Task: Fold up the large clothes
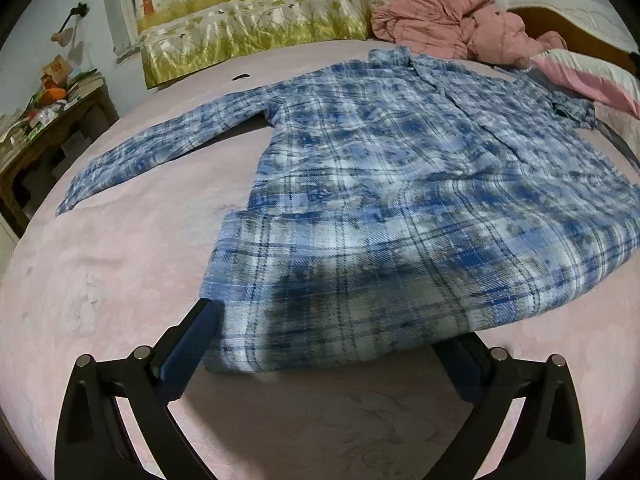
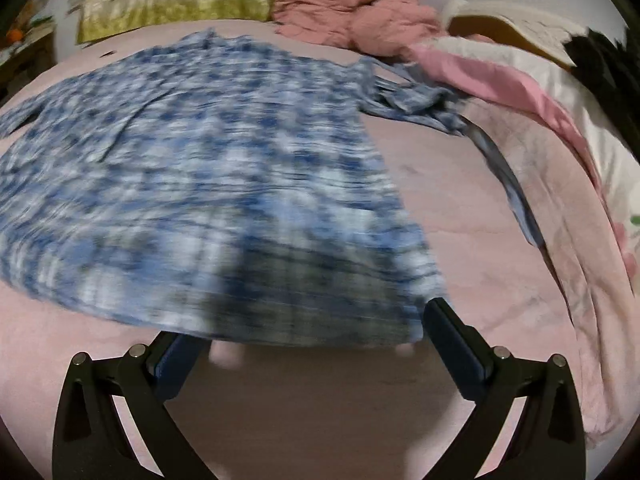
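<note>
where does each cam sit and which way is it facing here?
Left wrist: on the left gripper, low over the bed, facing the headboard across the shirt hem; both open fingers show, hem between them.
Right wrist: on the right gripper, at the shirt's hem, facing the same way, blurred; open fingers show.
Shared: shirt, bed, pink jacket, pillow.

Shirt (image 1: 384, 184) blue-white plaid; bedsheet (image 1: 100, 280) pale pink; crumpled quilt (image 1: 448, 20) salmon pink; pillows (image 1: 248, 20) green-cream floral.

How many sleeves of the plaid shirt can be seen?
2: one sleeve stretched flat toward the nightstand side, the other sleeve bunched by the pink bedding.
</note>
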Tool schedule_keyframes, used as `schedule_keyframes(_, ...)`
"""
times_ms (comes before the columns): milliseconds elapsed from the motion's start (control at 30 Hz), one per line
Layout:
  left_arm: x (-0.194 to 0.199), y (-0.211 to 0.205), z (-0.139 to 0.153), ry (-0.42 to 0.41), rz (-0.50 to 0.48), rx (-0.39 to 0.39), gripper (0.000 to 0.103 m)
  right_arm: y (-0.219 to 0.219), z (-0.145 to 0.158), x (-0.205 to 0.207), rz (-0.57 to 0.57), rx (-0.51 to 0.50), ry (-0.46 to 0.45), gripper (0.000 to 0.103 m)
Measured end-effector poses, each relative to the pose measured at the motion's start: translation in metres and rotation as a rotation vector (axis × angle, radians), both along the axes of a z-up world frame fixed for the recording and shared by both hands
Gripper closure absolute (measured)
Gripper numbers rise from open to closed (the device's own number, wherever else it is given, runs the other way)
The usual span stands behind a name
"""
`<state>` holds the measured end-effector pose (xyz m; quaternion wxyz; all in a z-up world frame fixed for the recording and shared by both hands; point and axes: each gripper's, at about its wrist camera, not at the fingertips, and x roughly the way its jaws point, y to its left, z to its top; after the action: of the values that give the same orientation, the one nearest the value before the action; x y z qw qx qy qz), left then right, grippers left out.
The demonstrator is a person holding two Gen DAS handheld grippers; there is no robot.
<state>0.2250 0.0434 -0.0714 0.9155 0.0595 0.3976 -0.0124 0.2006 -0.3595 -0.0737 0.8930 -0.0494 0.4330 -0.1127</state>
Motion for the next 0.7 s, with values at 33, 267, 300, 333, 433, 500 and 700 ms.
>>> schedule_keyframes(33,0.000,0.001,0.000,-0.002,-0.002,-0.010,0.000,-0.004,0.001,0.000,-0.008,0.019,-0.001,0.001)
schedule_keyframes(267,-0.002,0.005,0.010,-0.049,-0.035,-0.098,0.046,-0.016,0.011,-0.005,0.022,0.164,-0.062,0.060)
schedule_keyframes(300,-0.001,0.006,0.013,-0.060,-0.022,-0.104,0.046,-0.017,0.011,-0.003,0.042,0.183,-0.055,0.077)
schedule_keyframes(333,0.000,0.007,0.016,-0.069,-0.013,-0.112,0.048,-0.017,0.011,0.002,0.056,0.185,-0.048,0.097)
schedule_keyframes(433,0.020,0.008,0.025,-0.065,-0.023,-0.138,0.074,-0.018,0.021,0.018,0.080,0.185,-0.069,0.098)
schedule_keyframes(500,0.037,0.006,0.037,-0.070,-0.034,-0.131,0.089,-0.020,0.036,0.031,0.088,0.209,-0.103,0.098)
schedule_keyframes(700,0.109,-0.003,0.062,-0.055,-0.022,-0.053,0.090,-0.017,0.064,0.091,0.111,0.118,-0.135,0.098)
